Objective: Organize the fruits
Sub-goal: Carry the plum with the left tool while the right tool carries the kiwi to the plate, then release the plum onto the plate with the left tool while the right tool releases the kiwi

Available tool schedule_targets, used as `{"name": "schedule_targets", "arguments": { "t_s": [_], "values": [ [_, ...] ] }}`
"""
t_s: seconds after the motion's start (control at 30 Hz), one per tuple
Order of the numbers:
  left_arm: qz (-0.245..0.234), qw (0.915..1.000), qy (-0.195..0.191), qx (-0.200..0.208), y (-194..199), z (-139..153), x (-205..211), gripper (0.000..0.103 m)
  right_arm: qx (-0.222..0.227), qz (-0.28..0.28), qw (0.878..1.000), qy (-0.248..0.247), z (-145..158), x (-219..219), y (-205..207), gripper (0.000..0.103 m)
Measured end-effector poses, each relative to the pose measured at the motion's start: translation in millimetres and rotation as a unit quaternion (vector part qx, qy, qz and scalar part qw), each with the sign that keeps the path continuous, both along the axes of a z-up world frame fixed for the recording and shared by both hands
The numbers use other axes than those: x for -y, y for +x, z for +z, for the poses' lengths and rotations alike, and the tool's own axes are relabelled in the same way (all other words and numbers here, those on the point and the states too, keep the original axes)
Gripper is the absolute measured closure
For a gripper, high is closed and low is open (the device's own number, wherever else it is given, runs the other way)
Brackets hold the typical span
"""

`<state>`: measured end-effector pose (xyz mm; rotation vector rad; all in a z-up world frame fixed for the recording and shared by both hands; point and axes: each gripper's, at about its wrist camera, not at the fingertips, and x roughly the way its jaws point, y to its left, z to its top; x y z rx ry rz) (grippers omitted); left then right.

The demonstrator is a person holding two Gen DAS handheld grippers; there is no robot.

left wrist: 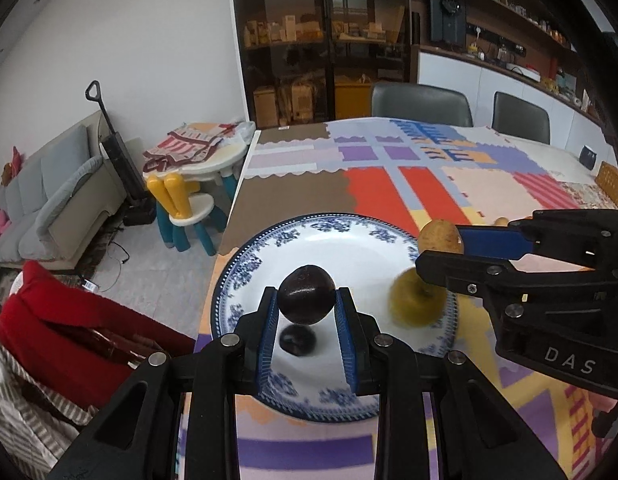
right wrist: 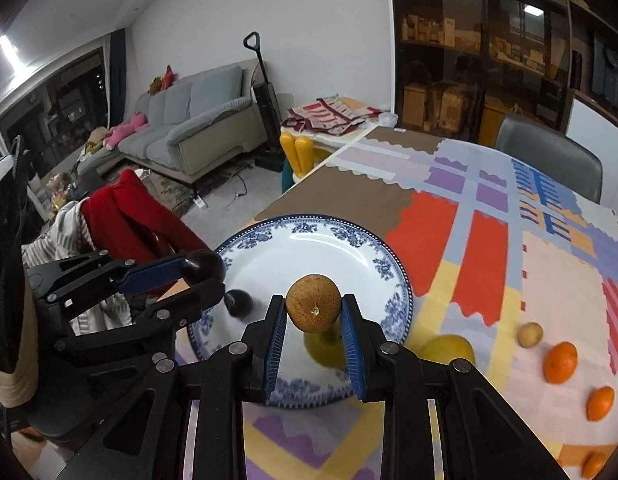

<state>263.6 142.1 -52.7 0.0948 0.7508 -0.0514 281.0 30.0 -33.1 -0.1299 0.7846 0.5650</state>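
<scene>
blue-white plate [left wrist: 245, 264] holds yellow-green fruit [left wrist: 413, 304], dark fruit [left wrist: 298, 341]

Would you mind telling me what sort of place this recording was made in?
Most likely a home's open living and dining room: a grey sofa with soft toys, a dining table under a patchwork cloth, and a child's small chair.

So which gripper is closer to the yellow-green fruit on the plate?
Right. The right gripper hovers directly above the yellow-green fruit; the left gripper is off beside it.
</scene>
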Motion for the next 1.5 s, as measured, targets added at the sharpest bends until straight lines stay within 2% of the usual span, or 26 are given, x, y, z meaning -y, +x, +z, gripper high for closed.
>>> {"name": "schedule_targets", "arguments": {
  "t_s": [0.43, 0.57, 0.73, 0.9, 0.97, 1.07, 1.5],
  "values": [
    [-0.013, 0.9970, -0.008, -0.076, 60, -25, -21, 0.074, -0.062, -0.001, 0.998, -0.027, -23, -26, 60, 0.074],
    [-0.015, 0.9950, -0.005, -0.098, 71, -34, -19, 0.074, -0.079, -0.005, 0.996, -0.028, -30, -26, 68, 0.074],
    [-0.016, 0.9940, -0.007, -0.108, 75, -37, -18, 0.074, -0.086, -0.003, 0.996, -0.038, -36, -28, 72, 0.074],
    [-0.018, 0.9939, -0.007, -0.108, 74, -35, -17, 0.073, -0.093, -0.003, 0.995, -0.031, -38, -26, 73, 0.073],
    [-0.016, 0.9942, -0.006, -0.106, 72, -33, -17, 0.066, -0.090, -0.003, 0.996, -0.028, -37, -24, 72, 0.068],
    [-0.014, 0.9953, 0.003, -0.096, 66, -26, -15, 0.066, -0.080, -0.005, 0.997, -0.024, -32, -20, 67, 0.066],
    [0.010, 0.9989, 0.019, -0.042, 19, 28, 5, 0.063, -0.004, -0.027, 1.000, 0.000, 18, 19, 18, 0.066]
  ]
}}
